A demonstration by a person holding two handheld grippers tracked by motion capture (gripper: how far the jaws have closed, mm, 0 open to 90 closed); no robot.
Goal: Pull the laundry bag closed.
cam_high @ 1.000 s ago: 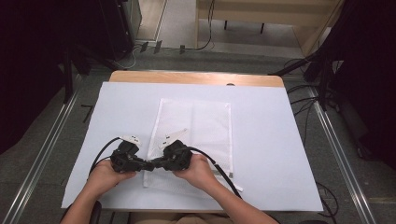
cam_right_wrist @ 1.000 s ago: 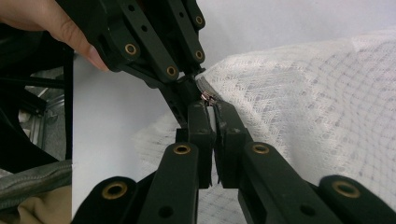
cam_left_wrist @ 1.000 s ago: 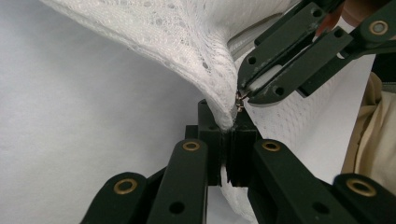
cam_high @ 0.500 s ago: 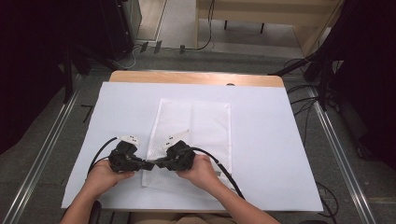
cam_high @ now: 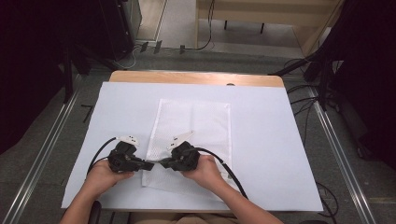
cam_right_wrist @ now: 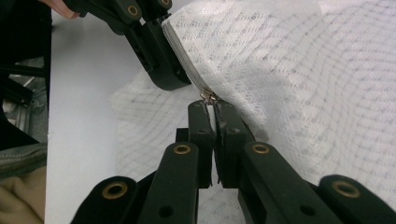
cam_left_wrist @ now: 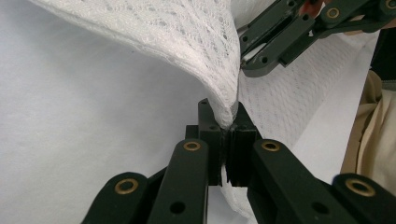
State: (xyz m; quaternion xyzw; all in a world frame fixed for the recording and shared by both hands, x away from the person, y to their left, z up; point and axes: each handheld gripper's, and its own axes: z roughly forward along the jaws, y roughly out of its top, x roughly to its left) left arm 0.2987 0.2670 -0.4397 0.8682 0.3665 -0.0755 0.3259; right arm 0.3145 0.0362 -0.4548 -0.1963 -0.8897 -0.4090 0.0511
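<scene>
A white mesh bag [cam_high: 196,123] lies flat on the white table cover, with its near left corner lifted. My left gripper [cam_high: 149,164] [cam_left_wrist: 223,119] is shut on the bag's mesh edge [cam_left_wrist: 219,88] at that corner. My right gripper [cam_high: 163,163] [cam_right_wrist: 210,108] faces it tip to tip and is shut on the small metal zipper pull [cam_right_wrist: 208,97] at the end of the grey zipper line. Each gripper view also shows the other gripper close by: the right gripper [cam_left_wrist: 250,65] and the left gripper [cam_right_wrist: 170,79].
The white cover [cam_high: 280,154] spreads over a wooden table [cam_high: 196,77]. Black cables [cam_high: 219,163] trail from both grippers across the near edge. Metal rails [cam_high: 46,144] run along both sides of the table, and dark equipment stands beyond them.
Almost nothing differs. The right hand has edged slightly away from the near edge, and both grippers keep their hold at the bag's corner.
</scene>
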